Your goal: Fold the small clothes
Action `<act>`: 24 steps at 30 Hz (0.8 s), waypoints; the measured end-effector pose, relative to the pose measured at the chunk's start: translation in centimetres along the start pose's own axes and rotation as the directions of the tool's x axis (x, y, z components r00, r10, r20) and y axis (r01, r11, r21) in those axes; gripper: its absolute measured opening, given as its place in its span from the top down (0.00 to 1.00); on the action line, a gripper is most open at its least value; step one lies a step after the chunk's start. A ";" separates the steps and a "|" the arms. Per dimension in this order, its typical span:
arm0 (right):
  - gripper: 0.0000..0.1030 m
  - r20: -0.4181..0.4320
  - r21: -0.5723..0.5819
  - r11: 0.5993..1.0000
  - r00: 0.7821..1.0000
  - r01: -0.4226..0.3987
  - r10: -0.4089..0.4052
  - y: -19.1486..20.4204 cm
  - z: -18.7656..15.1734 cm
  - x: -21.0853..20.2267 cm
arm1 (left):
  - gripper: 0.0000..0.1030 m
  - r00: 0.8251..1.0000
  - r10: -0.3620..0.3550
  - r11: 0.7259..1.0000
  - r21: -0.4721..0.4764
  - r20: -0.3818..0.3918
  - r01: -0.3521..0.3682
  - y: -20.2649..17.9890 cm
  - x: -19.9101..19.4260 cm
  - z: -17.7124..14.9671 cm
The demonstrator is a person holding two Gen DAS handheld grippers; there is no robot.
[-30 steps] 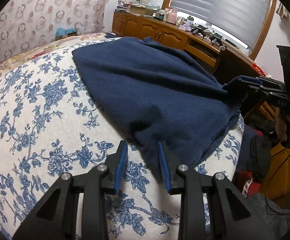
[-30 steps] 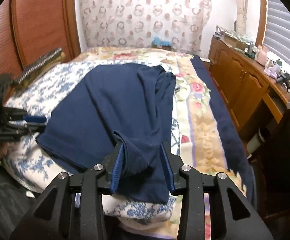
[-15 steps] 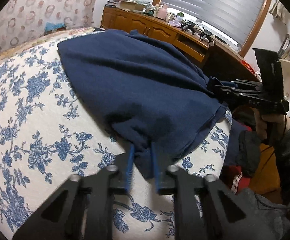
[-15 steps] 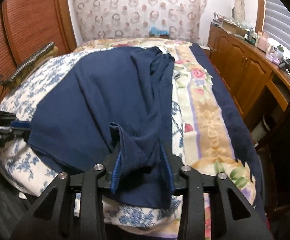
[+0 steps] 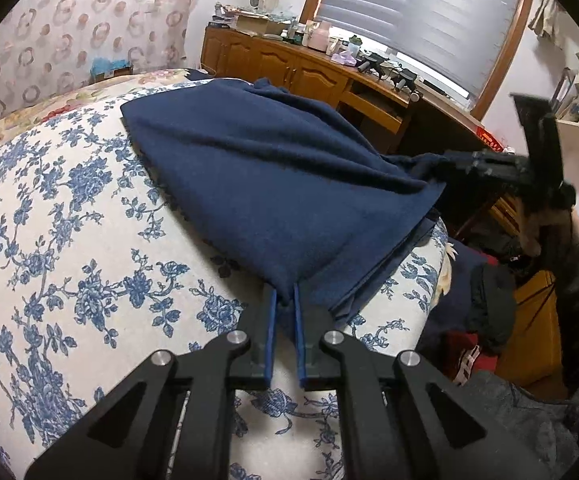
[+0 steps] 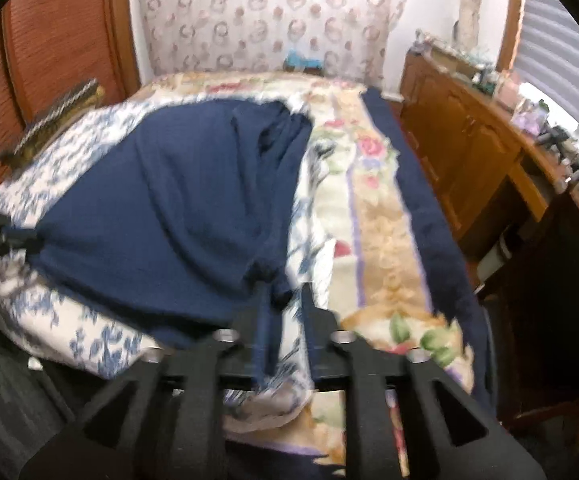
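Observation:
A navy blue garment (image 5: 269, 168) lies spread on the bed, stretched between my two grippers. My left gripper (image 5: 285, 294) is shut on its near corner, with cloth pinched between the blue pads. In the left wrist view my right gripper (image 5: 443, 160) holds the opposite corner, lifted a little off the bed edge. In the blurred right wrist view the garment (image 6: 177, 200) runs into my right gripper (image 6: 283, 294), whose jaws are closing on a bunched strip of cloth. My left gripper (image 6: 21, 238) shows at that view's far left.
The blue-flowered bedspread (image 5: 69, 240) covers the near bed and a flowered blanket (image 6: 381, 240) the far side. A cluttered wooden dresser (image 5: 289, 68) stands under the window blinds. Dark and red clothes (image 5: 485, 308) lie on the floor. A person's hand (image 5: 537, 232) grips the right tool.
My left gripper's jaws closed onto the garment's near corner. My right gripper narrowed on its corner and drew back, pulling the cloth tauter between the two.

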State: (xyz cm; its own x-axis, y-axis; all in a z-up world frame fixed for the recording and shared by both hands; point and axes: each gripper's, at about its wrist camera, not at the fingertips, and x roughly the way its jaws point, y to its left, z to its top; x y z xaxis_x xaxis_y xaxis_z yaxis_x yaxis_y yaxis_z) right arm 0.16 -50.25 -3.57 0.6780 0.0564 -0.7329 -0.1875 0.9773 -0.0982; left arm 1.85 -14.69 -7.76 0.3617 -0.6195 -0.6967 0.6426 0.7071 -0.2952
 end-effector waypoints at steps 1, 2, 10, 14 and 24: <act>0.76 0.016 -0.004 1.000 1.000 0.004 -0.004 -0.2 0.6 -0.2 | 0.95 1.000 0.000 1.000 -0.003 0.002 0.000 0.0 0.0 0.0; 0.73 0.029 -0.005 1.000 1.000 0.006 -0.006 -0.3 1.3 -0.2 | 0.95 1.000 -0.001 1.000 -0.007 0.004 0.001 0.0 0.0 0.0; 0.72 0.106 0.010 0.997 0.991 -0.077 0.076 -0.3 9.4 5.6 | 0.95 1.000 0.020 1.000 -0.014 0.017 -0.020 -0.1 0.2 -0.1; 0.72 0.072 0.026 0.992 0.990 -0.122 0.120 0.0 13.9 11.4 | 0.95 1.000 0.025 1.000 -0.012 0.009 -0.025 -0.1 0.4 -0.1; 0.75 -0.133 0.114 0.982 0.977 -0.153 0.167 -0.1 18.4 22.0 | 0.95 1.000 0.026 1.000 -0.011 -0.003 -0.026 0.0 0.8 -0.3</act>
State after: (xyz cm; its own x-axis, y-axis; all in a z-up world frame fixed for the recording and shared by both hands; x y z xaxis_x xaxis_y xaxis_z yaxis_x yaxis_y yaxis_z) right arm 28.16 -45.39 -7.31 0.5366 0.1917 -0.8218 -0.2065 0.9741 0.0924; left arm 1.88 -15.08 -8.50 0.3758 -0.5999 -0.7063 0.6256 0.7265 -0.2843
